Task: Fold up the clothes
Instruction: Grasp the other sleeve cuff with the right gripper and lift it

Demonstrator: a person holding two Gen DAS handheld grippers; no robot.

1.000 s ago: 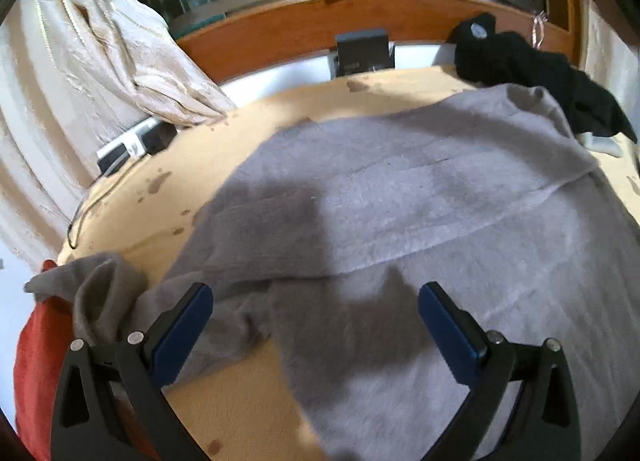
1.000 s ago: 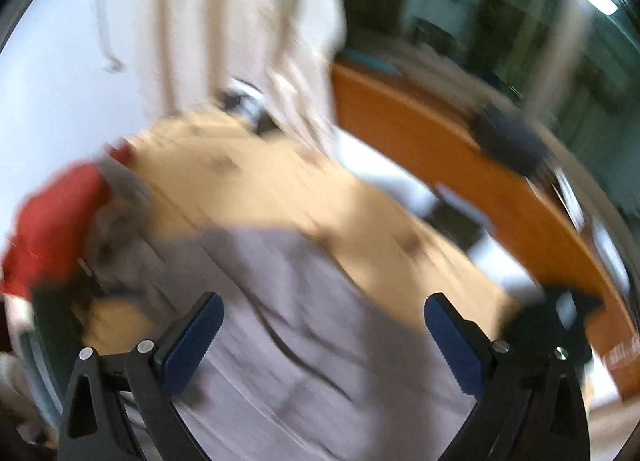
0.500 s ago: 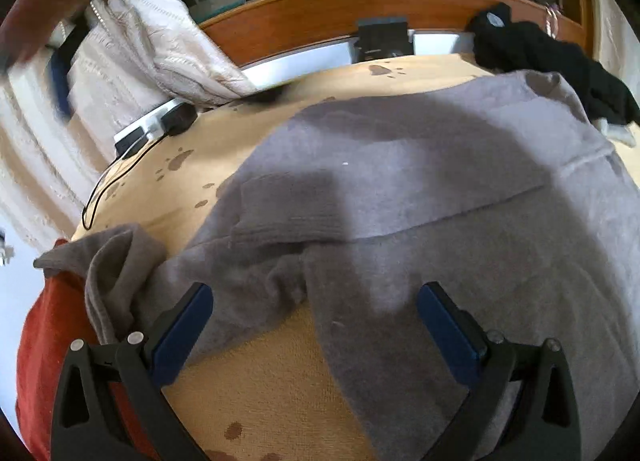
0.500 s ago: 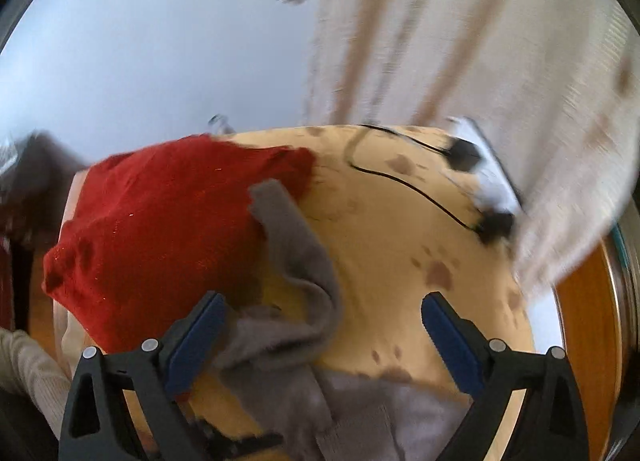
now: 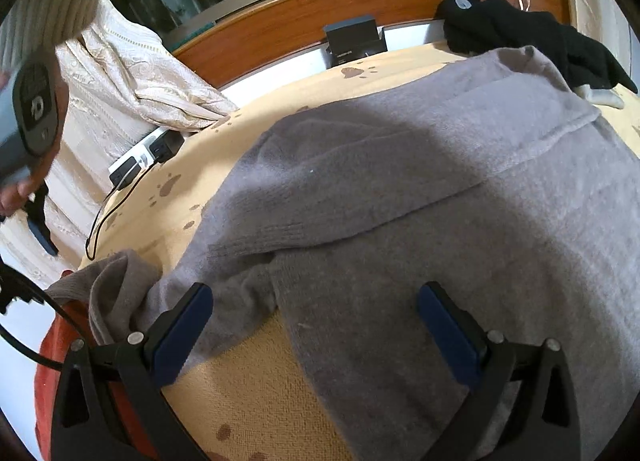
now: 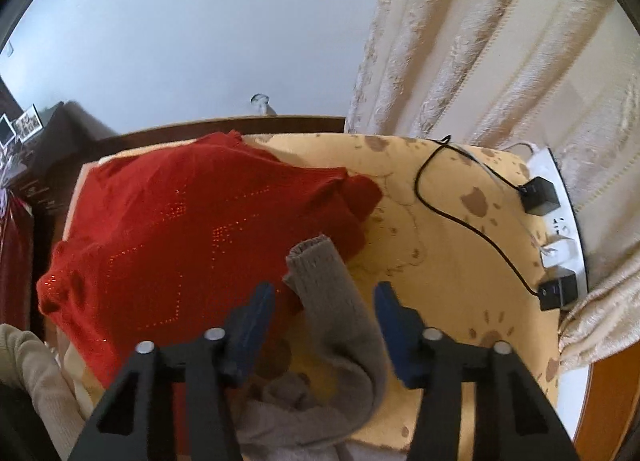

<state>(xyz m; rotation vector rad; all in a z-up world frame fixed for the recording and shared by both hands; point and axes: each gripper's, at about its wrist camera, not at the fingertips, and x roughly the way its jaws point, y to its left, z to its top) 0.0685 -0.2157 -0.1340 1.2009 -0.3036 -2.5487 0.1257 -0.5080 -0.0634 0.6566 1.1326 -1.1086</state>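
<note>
A grey sweater [image 5: 420, 201] lies spread on the yellow paw-print bed cover [image 5: 256, 401], one sleeve folded across its body. My left gripper [image 5: 316, 301] hovers open over its near hem edge, with nothing pinched. The other sleeve [image 6: 320, 277] trails off to the left, and its cuff rests against a red sweater [image 6: 180, 229]. My right gripper [image 6: 324, 293] points down over that cuff. Its jaws are closing with the sleeve between them, and the pads [image 6: 256, 313] still stand apart from the cloth. The right gripper's body [image 5: 32, 113] and a hand show at the far left of the left wrist view.
A white power strip [image 6: 560, 221] with black adapters and a black cable [image 6: 460, 221] lies near the cream curtain [image 6: 500, 61]. A black garment [image 5: 520, 37] and a dark box [image 5: 352, 43] sit by the wooden bed frame [image 5: 280, 33]. The red sweater [image 5: 52, 361] hangs at the bed's left edge.
My right gripper swung left from over the grey sweater's body to the trailing sleeve by the red sweater, dropped lower, and its jaws narrowed. The left gripper barely shifted.
</note>
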